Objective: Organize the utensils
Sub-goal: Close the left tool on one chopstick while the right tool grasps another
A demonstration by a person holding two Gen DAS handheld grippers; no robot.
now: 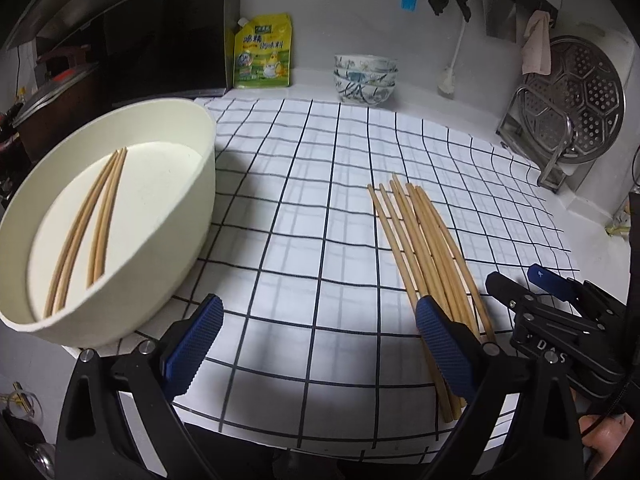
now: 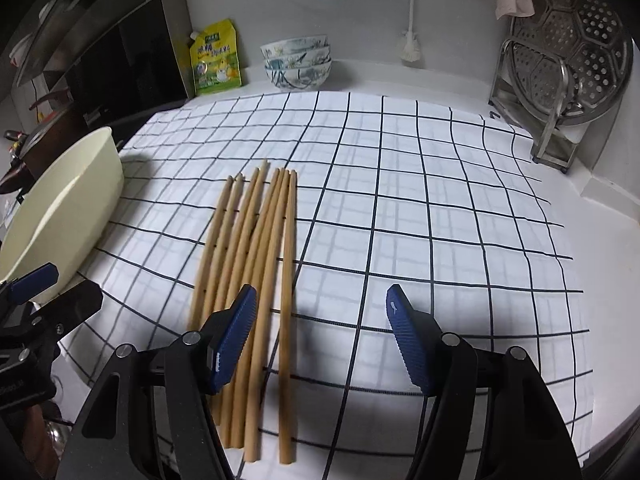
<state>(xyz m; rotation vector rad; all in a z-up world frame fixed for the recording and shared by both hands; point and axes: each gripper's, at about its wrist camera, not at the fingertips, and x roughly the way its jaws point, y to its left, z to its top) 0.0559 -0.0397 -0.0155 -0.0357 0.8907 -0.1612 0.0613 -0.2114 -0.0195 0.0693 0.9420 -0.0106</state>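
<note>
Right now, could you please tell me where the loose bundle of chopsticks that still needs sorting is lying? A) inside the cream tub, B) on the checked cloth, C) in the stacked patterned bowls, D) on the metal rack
B: the loose bundle of chopsticks lies flat on the checked cloth, apart from the cream tub, which already holds a few chopsticks of its own.

Left gripper (image 1: pixel 318 344): black angular finger arms, silver round screws at pivots, blue ribbed pads (image 1: pixel 194 346) — fine diagonal texture. Right gripper (image 2: pixel 322 338): same black frame, silver screws, blue ridged pads (image 2: pixel 408 338) — small white mark near one tip. White lettering on black body, thin black cable beside it.
</note>
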